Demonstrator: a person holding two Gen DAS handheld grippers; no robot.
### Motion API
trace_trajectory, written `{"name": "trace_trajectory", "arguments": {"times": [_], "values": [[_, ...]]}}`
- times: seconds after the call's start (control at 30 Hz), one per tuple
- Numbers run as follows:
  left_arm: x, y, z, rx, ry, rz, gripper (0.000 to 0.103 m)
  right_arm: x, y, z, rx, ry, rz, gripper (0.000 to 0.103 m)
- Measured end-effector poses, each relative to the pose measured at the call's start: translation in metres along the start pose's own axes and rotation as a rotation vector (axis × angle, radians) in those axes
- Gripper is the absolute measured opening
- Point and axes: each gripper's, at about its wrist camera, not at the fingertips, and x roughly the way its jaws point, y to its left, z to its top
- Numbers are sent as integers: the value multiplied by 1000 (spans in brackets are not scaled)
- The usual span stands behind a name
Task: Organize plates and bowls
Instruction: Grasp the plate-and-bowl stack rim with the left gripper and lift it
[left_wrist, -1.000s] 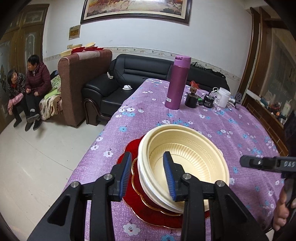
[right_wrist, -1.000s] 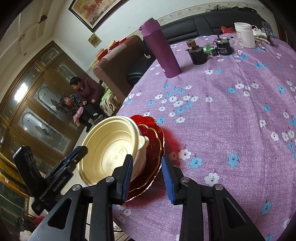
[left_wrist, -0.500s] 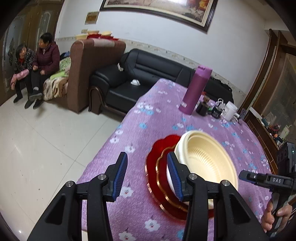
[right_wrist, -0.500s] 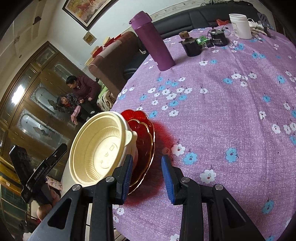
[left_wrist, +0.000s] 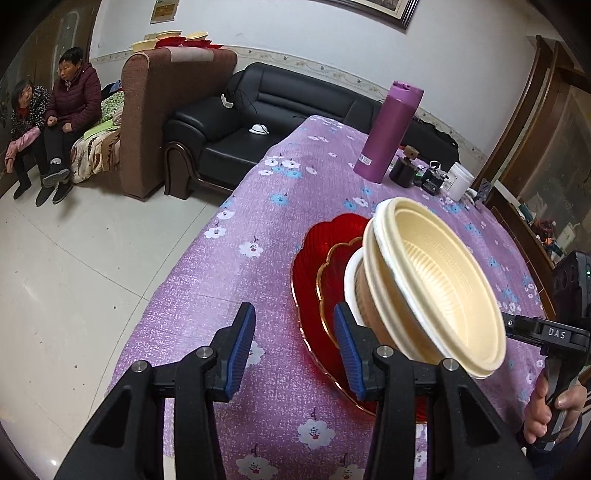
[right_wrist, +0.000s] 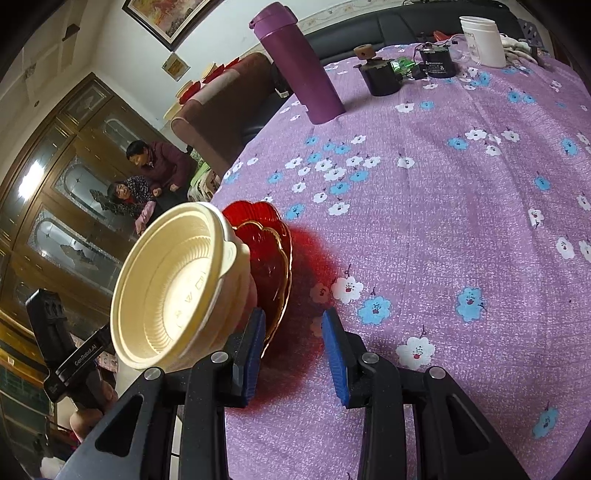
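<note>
ribbed cream plastic bowls (left_wrist: 436, 284) nested on scalloped red glass plates (left_wrist: 314, 258) | beside left gripper (left_wrist: 293, 347), jaws apart | right gripper (right_wrist: 293, 350) gaping, empty

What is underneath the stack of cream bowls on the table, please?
The cream bowls sit on a gold-rimmed red plate, itself on a larger red plate. The bowls cover the plates' centres, so anything lying there is hidden.

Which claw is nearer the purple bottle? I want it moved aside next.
Neither is clearly nearer. The purple bottle stands far across the table from both. The left claw and right claw are both open beside the red plates, either side of the stacked bowls.
</note>
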Motion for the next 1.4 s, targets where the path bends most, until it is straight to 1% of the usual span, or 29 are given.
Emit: {"name": "trace_trajectory", "arguments": {"times": [0.2, 0.23, 0.37, 0.43, 0.47, 0.57, 0.6, 0.77, 0.87, 0.97, 1.13, 1.17, 1.2, 1.23, 1.27, 1.37, 1.4], "values": [[6, 3, 0, -2, 6, -7, 41, 8, 8, 0, -42, -1, -2, 35], [6, 3, 0, -4, 7, -11, 37, 9, 9, -1, -49, 0, -4, 35], [11, 2, 0, 8, 16, -15, 34, 15, 11, -1, -62, 4, -22, 35], [16, 0, -1, 14, 26, -18, 28, 18, 10, 0, -62, 5, -25, 35], [18, 0, -2, 13, 26, -20, 28, 19, 11, 0, -65, 4, -29, 34], [23, 0, -3, 9, 31, -18, 28, 23, 15, 0, -84, 6, -39, 22], [24, 1, -3, 1, 26, -12, 28, 25, 16, 0, -87, 4, -44, 20], [29, 1, -3, 2, 28, 17, 28, 32, 18, 2, -98, 1, -71, 19], [31, -4, -3, 28, 26, 43, 28, 34, 21, 3, -102, -2, -92, 19], [33, -6, -3, 52, 38, 55, 28, 35, 19, 3, -95, -13, -93, 19], [34, -16, -4, 148, 38, 106, 29, 34, 17, 3, -79, -22, -89, 19], [34, -17, -4, 154, 36, 111, 28, 34, 16, 3, -72, -24, -84, 19], [34, -17, -5, 151, 31, 106, 25, 35, 16, 3, -68, -23, -79, 19], [35, -17, -5, 146, 32, 89, 17, 36, 16, 2, -66, -17, -73, 19], [35, -18, -5, 144, 33, 75, 14, 36, 15, 3, -58, -13, -71, 19], [35, -28, -9, 188, 14, 129, 13, 39, 12, 4, -37, 3, -57, 20], [36, -30, -9, 190, 11, 136, 13, 40, 13, 3, -32, 3, -54, 20]]}}
